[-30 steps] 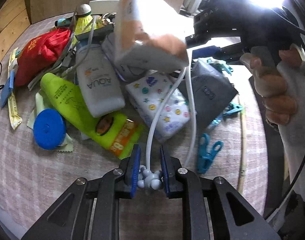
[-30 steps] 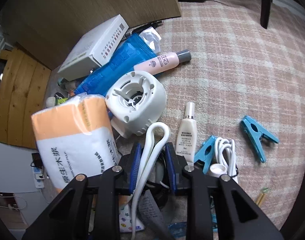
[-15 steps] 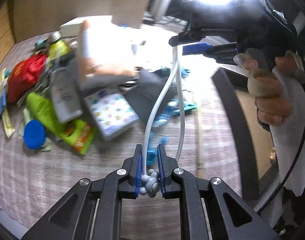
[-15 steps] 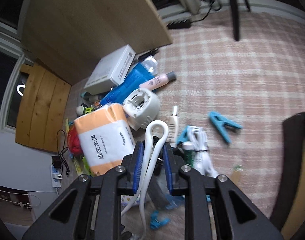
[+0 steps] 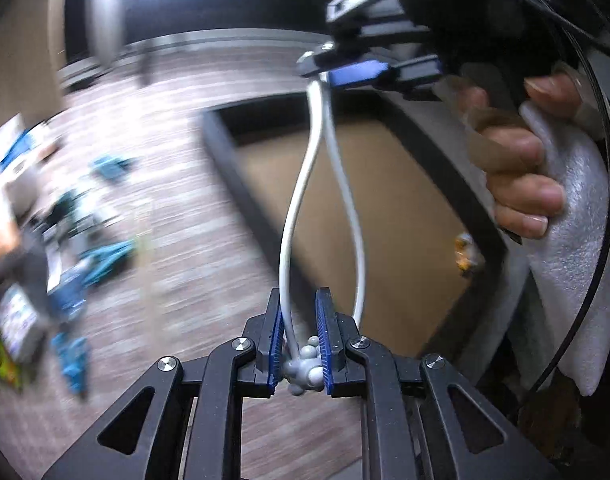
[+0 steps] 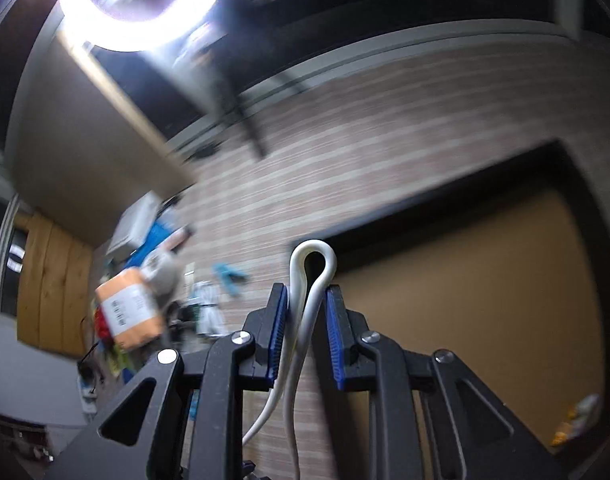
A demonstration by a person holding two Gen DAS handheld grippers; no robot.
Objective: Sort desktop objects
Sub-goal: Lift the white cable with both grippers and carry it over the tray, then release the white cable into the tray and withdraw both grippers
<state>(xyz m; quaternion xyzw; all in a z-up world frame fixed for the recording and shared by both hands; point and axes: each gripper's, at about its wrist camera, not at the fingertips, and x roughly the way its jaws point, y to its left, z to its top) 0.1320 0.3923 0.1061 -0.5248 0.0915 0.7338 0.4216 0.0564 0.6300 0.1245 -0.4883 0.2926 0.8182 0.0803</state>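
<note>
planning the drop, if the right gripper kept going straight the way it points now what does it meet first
Probably the black-rimmed tray with a tan floor: the right gripper, shut on the folded white cable, points at its near black rim. Depth is unclear.

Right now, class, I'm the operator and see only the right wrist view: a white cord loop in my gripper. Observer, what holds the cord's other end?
Observer: The left gripper is shut on the white cord, at its knobbly grey end.
Operator: Is the cord taut?
Observer: No. Its two strands curve and bow apart on the way up to the right gripper.
Operator: What lies behind them?
Observer: In the left wrist view they cross the dark tray at its rim.
</note>
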